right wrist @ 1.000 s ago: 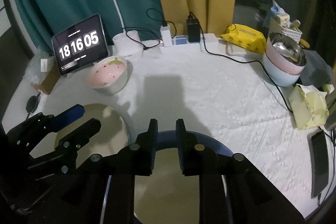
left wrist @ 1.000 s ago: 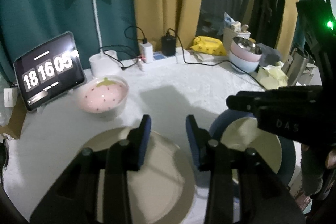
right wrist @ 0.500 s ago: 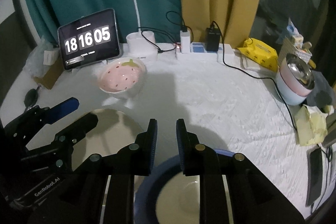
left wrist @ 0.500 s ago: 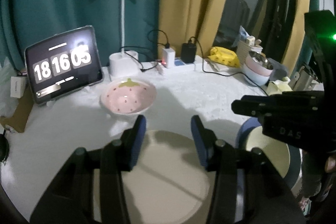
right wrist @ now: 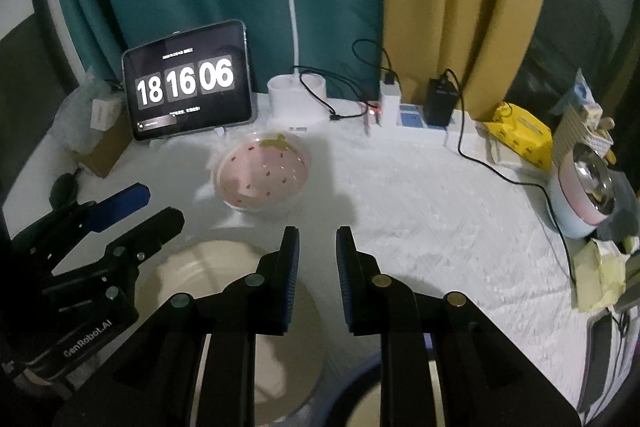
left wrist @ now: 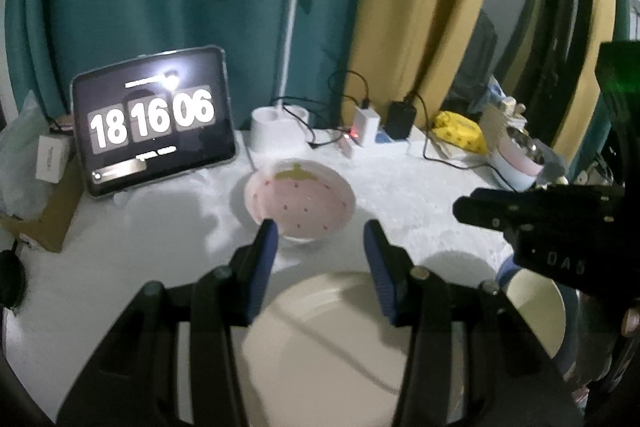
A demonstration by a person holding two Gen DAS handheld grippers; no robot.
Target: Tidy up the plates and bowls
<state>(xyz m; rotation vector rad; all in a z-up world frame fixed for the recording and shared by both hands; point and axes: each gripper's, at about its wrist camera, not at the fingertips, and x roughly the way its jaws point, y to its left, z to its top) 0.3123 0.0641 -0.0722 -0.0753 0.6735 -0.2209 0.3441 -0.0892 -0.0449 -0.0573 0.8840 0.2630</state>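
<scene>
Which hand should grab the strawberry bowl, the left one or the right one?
Probably the left. The left gripper is open wide and points straight at the strawberry bowl. The right gripper is nearly closed and aims past the bowl's right side.

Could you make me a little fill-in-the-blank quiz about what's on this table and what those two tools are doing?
1. The pink bowl has a ____ pattern.
2. The tablet clock reads 18:16:____.
3. The left tool is open above the ____-coloured plate.
4. The right tool holds ____ between its fingers.

Missing words: strawberry; 06; cream; nothing
</scene>
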